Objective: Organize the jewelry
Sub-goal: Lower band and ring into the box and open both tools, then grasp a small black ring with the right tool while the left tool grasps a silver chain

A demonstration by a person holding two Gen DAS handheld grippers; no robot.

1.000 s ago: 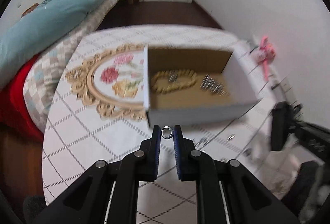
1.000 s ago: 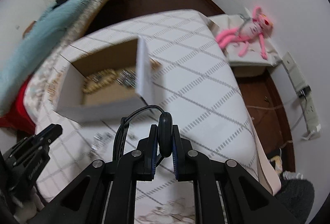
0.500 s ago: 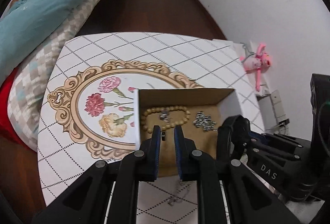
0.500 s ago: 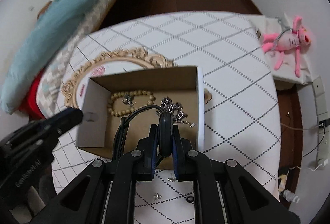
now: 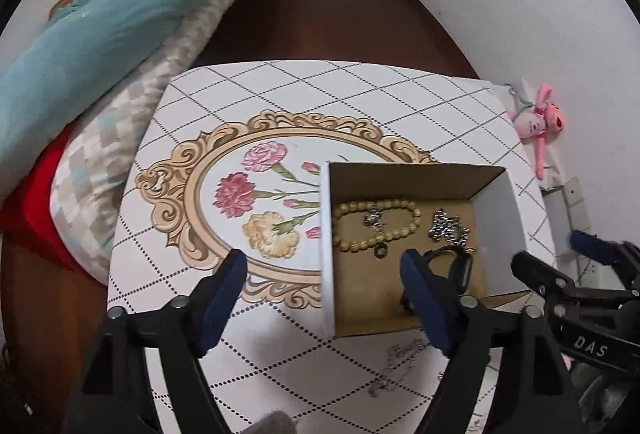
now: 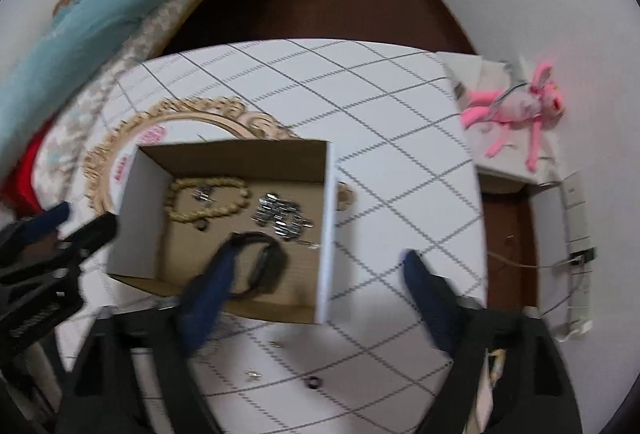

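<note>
Both tongs gape wide, empty: left tongs (image 5: 320,274), right tongs (image 6: 316,266) above box (image 6: 326,234); black band (image 6: 264,258), probably a watch, lies inside.

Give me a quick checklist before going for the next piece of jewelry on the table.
1. Left gripper jaws open, empty: ok.
2. Right gripper jaws open, empty: ok.
3. Small dark ring inside the open cardboard box: ok.
4. Black strap watch lying in the box: ok.
5. Loose silver chain on the patterned tablecloth, outside the box: not ok.
6. Small black ring on the cloth: not ok.
</note>
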